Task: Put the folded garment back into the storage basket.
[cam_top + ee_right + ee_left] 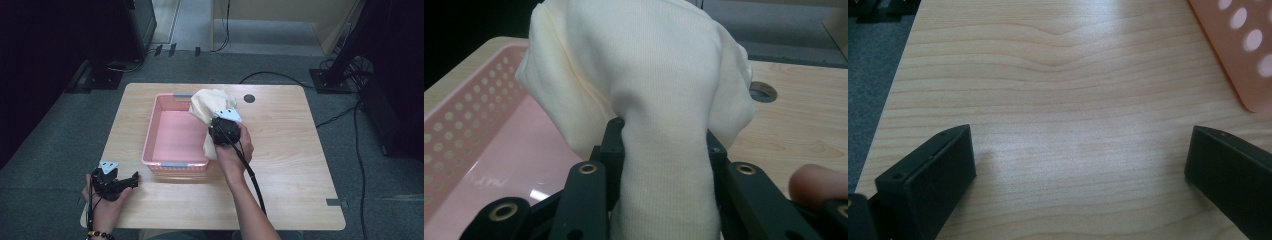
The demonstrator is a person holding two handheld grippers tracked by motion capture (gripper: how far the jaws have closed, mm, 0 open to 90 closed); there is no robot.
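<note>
From above, the right tool (226, 131) has the cream knit cloth (209, 107) clamped over the pink perforated plastic basket's (172, 164) right rim. Left tool (1078, 165) rests wide open near the table's (1048, 75) front-left corner. Right tool view: the cloth (649, 80) is bunched between the jaws, so the loose folds could snag the rim.

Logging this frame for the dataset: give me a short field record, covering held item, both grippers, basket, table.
held item: cream cloth, bunched, hanging from the right gripper
right gripper: shut on the cloth, raised over the basket's right edge
left gripper: open, nothing between the jaws, low over the table's near-left part
basket: pink, perforated walls, nothing lying inside it
table: light wood, round cable hole near the far edge
</note>
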